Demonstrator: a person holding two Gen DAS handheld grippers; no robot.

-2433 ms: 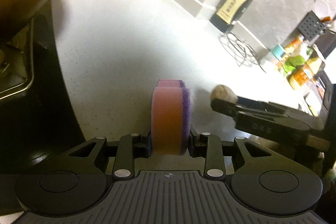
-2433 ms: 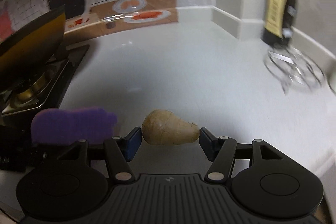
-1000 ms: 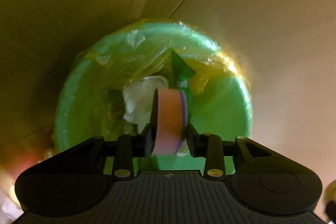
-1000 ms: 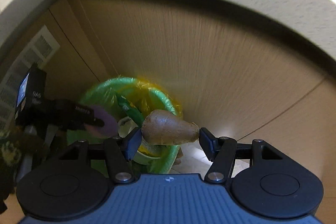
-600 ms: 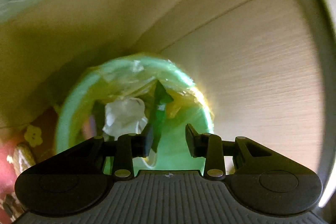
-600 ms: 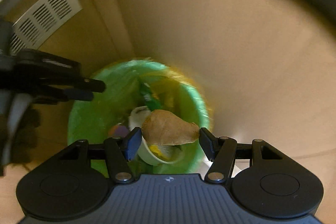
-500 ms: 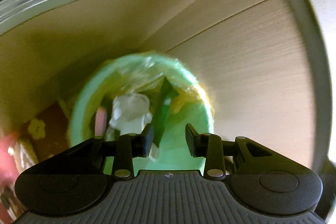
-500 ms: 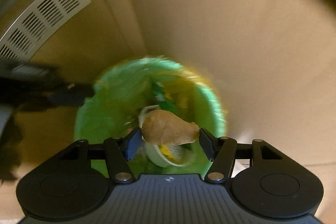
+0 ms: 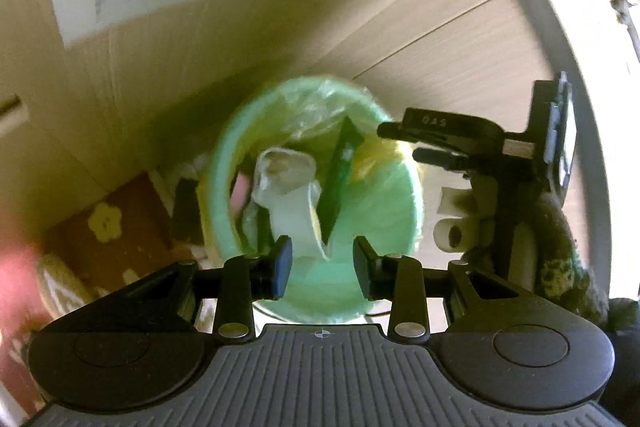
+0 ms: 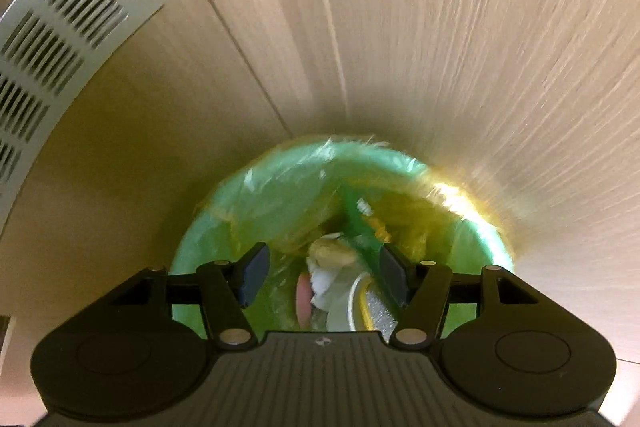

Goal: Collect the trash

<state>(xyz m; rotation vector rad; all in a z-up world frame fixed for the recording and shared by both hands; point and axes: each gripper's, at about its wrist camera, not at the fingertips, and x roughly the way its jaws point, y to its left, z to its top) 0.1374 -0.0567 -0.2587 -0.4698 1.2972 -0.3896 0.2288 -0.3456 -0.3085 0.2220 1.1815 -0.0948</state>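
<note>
Both claws hung over the green bin (image 9: 384, 195), which filled the lower middle of each wrist view and stood against a pale wood cabinet front (image 10: 440, 27) with a slatted vent (image 10: 48, 35) at the upper left. The left claw (image 9: 322, 263) was released, its jaws apart with nothing between them; the right claw (image 10: 324, 273) was likewise spread wide and empty, and in the left wrist view it showed as a dark shape at the right of the frame, over the bin's far rim. The trash lay inside the liner: a crumpled white wad (image 9: 286, 183), a flat dark green wrapper (image 9: 338, 179) standing on edge, a pink sponge (image 10: 303, 297) low against the wall, and a tan lump (image 10: 332, 251) on top of the heap. Judged from their look, these were all light things; the wad and sponge seemed soft and would squash under a pinch, the wrapper thin and likely slippery, the lump firmer and best taken across its thick middle. The thin plastic liner (image 10: 280, 187) looked easy to snag or tear, so any further reach should stay clear of its folded edge.
</note>
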